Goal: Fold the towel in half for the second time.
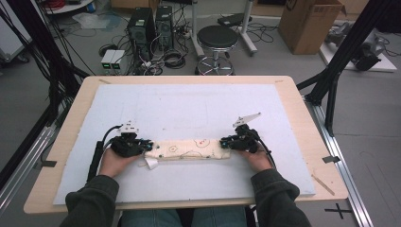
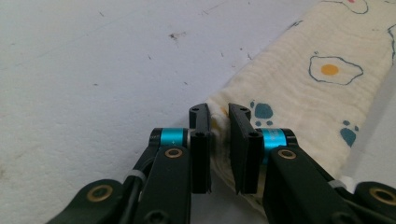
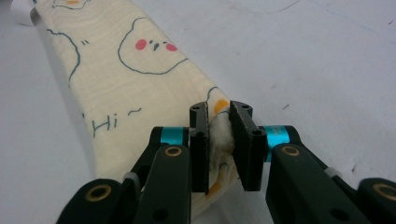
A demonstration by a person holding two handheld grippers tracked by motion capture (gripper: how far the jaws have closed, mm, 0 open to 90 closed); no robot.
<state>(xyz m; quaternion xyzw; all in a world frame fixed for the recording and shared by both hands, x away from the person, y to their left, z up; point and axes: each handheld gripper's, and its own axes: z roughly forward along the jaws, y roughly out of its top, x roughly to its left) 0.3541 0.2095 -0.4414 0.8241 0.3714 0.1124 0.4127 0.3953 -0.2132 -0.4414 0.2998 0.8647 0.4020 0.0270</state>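
**Operator:** Where does the cloth sit at this moment?

**Technician:** You have the folded cloth [image 1: 191,150] lying as a long narrow strip across the near part of the white foam mat [image 1: 189,109], which covers the wooden table [image 1: 302,118]. The strip runs from side to side between your two hands. Its cream fabric carries printed fried eggs, blue paw marks, a bear face with pink cheeks and the word "Hi".

**Operator:** What is my left gripper doing?

**Technician:** Your left gripper [image 2: 219,140] has its jaws pressed onto the left end of the cloth. In the left gripper view, a thin edge of fabric is caught between the two black pads, and the rest of the strip extends away toward the upper right. Your left hand [image 1: 112,162] rests on the mat.

**Operator:** And my right gripper?

**Technician:** Your right gripper [image 3: 219,140] is pinching the opposite end. In the right gripper view, a bunched wad of fabric bulges between the jaws. The strip lies flat on the mat beyond them.

**Operator:** What lies behind the table?

**Technician:** A black stool [image 1: 217,40], computer towers [image 1: 150,26] and a cardboard box [image 1: 309,23] stand on the floor.
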